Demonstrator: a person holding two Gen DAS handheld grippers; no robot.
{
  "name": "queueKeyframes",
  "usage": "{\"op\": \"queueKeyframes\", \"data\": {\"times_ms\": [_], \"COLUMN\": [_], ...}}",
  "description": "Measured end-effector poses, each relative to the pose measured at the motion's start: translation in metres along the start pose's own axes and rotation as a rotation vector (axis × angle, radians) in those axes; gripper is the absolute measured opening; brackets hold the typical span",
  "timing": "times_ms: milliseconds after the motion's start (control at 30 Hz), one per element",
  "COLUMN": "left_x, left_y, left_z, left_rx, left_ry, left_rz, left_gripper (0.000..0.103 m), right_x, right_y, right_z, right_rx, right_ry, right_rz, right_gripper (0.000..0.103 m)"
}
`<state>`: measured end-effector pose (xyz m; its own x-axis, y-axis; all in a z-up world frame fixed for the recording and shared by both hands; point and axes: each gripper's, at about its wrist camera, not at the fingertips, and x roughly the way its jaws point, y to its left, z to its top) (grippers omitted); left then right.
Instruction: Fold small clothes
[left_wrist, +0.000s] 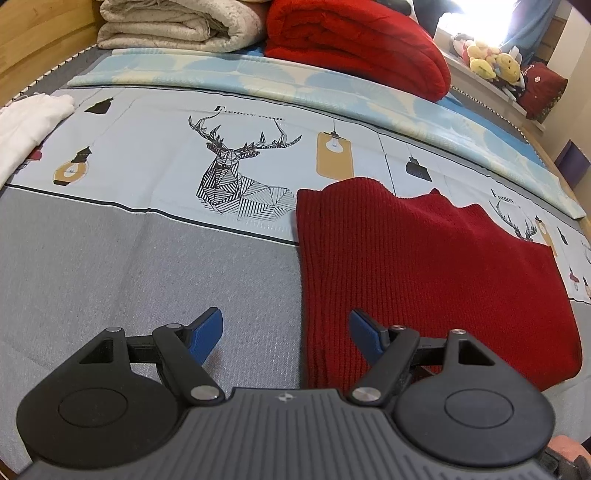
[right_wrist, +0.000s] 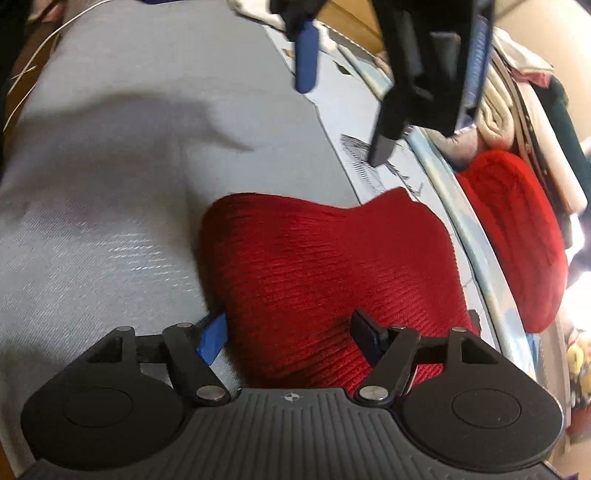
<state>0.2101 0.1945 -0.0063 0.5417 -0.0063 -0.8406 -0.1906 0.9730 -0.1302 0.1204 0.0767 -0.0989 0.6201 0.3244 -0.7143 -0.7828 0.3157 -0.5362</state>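
A dark red ribbed knit garment (left_wrist: 424, 273) lies flat on the bed, folded into a compact shape. My left gripper (left_wrist: 286, 334) is open and empty, with its right finger over the garment's left edge. In the right wrist view the same garment (right_wrist: 325, 277) lies under my right gripper (right_wrist: 291, 338), which is open with its jaws spread across the near end of the cloth. The left gripper (right_wrist: 388, 85) shows at the top of that view, above the bed.
The bed cover (left_wrist: 147, 258) is grey with a pale blue deer-print band. A white garment (left_wrist: 26, 125) lies at the far left. A folded beige blanket (left_wrist: 173, 26) and a red blanket (left_wrist: 354, 44) sit at the head. Plush toys (left_wrist: 491, 62) are on a shelf.
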Motion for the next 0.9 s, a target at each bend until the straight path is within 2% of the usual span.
{"op": "queueKeyframes", "data": {"times_ms": [67,167,267,333,400,667,800,900], "left_x": [0.002,0.007,0.011,0.016,0.024,0.068,0.095,0.109], "left_y": [0.001,0.005,0.01,0.014,0.017,0.014,0.005,0.0], "left_z": [0.001,0.002,0.005,0.007,0.009,0.022,0.023,0.024], "left_rx": [-0.006,-0.038,-0.077,-0.12,-0.179,-0.324,-0.335,-0.347], "left_ry": [0.008,0.03,0.041,0.059,0.096,0.232,0.308,0.336], "left_rz": [-0.008,-0.025,-0.043,-0.084,-0.152,-0.394,-0.436,-0.471], "left_gripper": [0.08,0.081,0.081,0.083,0.084,0.085,0.086,0.084], "right_x": [0.001,-0.001,-0.006,-0.009,-0.016,-0.05,-0.069,-0.073], "right_y": [0.005,0.015,0.02,0.017,0.009,-0.019,-0.025,-0.03], "right_z": [-0.001,-0.002,-0.004,-0.003,0.0,-0.004,-0.012,-0.018], "right_rx": [-0.019,-0.051,-0.06,-0.038,0.004,0.137,0.168,0.191], "right_ry": [-0.009,-0.024,-0.032,-0.039,-0.057,-0.163,-0.201,-0.206], "right_rz": [-0.007,-0.01,0.012,0.032,0.038,0.04,0.029,0.028], "right_gripper": [0.067,0.055,0.04,0.025,0.018,0.015,0.015,0.015]}}
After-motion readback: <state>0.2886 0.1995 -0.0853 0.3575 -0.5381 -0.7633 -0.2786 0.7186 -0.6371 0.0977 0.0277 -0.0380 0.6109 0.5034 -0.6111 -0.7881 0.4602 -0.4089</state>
